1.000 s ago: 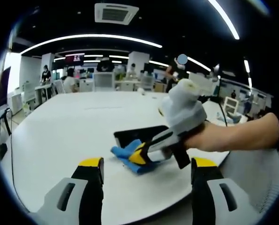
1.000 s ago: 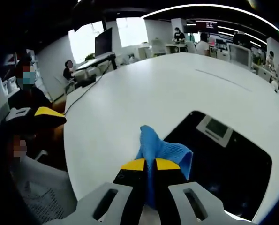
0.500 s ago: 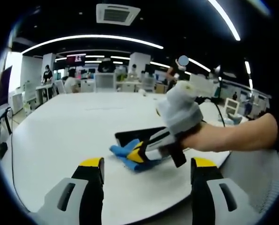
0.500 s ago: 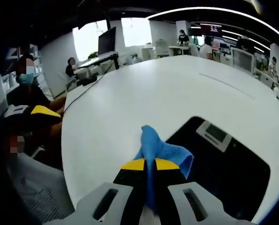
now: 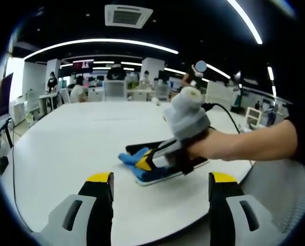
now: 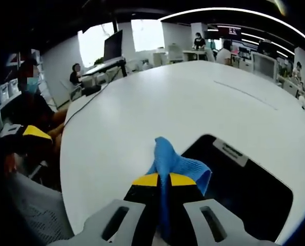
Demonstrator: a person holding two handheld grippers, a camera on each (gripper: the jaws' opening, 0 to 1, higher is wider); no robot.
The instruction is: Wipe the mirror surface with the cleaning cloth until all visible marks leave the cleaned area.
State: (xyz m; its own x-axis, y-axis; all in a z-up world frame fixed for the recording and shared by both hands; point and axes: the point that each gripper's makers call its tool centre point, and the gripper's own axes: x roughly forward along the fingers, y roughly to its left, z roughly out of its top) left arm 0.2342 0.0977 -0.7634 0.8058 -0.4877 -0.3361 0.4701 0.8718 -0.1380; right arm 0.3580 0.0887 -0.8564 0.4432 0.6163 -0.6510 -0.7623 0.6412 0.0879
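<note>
- Two jaws of the right gripper (image 6: 160, 180) are clenched on the blue cleaning cloth (image 6: 179, 165), which bunches up just ahead of the tips and rests on the mirror's near-left corner.
- Beyond the cloth and to its right lies the dark mirror (image 6: 244, 187), flat on the white table (image 6: 142, 118); its far edge sits well short of the table rim, with bare tabletop all around.
- Left gripper (image 5: 160, 179) hovers with jaws spread apart, grasping nothing, the mirror and cloth ahead of it.
</note>
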